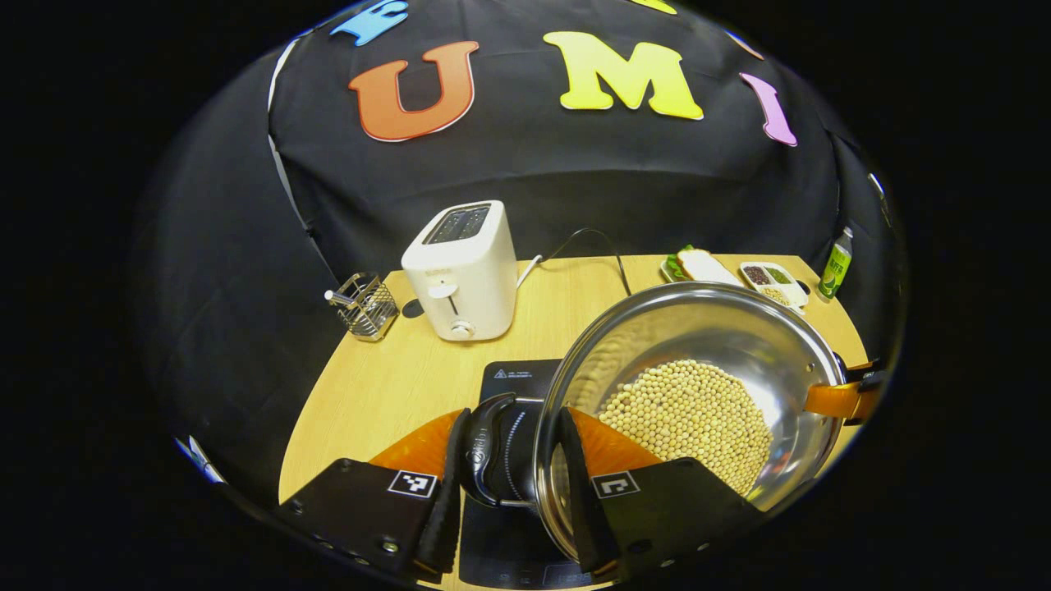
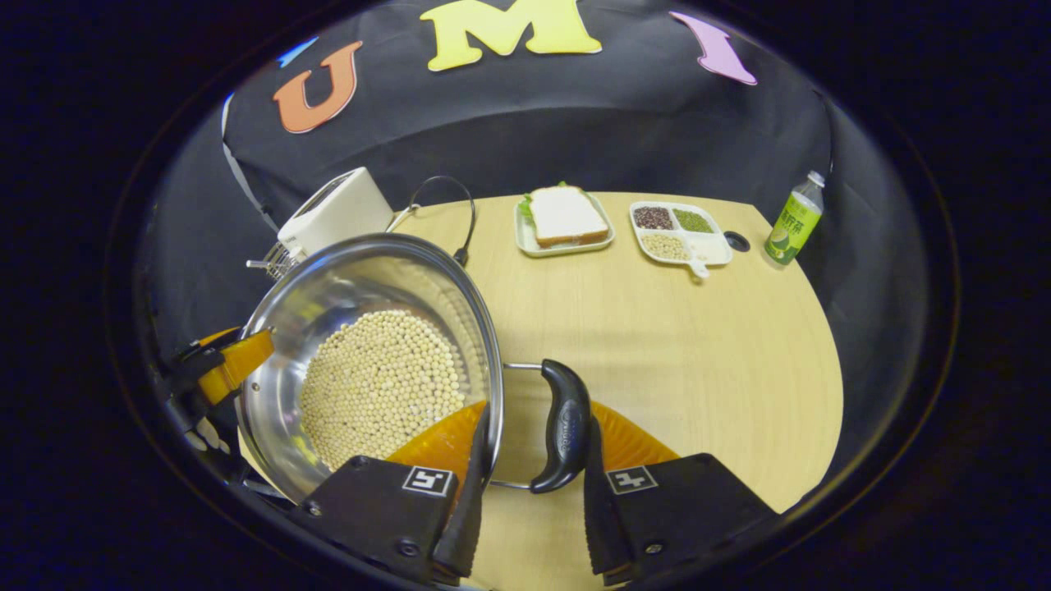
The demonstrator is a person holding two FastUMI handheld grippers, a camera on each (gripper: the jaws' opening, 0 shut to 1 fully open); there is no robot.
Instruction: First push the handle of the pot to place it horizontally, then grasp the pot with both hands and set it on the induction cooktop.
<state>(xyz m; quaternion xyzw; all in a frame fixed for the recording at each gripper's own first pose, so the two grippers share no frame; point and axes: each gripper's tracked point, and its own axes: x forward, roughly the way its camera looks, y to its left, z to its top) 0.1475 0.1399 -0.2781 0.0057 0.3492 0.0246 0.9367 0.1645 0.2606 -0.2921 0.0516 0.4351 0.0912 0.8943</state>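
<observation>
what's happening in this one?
A person holds a steel pot of soybeans with both grippers, one on each side handle. The left gripper straddles one black handle over the induction cooktop; the right gripper straddles the opposite handle and the rim. Pot looks tilted, not set down.

Light wooden table [image 2: 698,345] with rounded edge, set with kitchen things.
At its far left stand a small wire-mesh metal caddy [image 1: 365,305] and a white two-slot toaster [image 1: 464,271] just beside it, its dark cable [image 1: 595,246] looping over the wood. Along the far edge lie a pale rectangular plate holding a slice of white bread on lettuce [image 2: 565,217], a white divided dish of beans [image 2: 680,232], and an upright green bottle [image 2: 793,218]. A black flat induction cooktop [image 1: 517,379] lies on the near part.
</observation>
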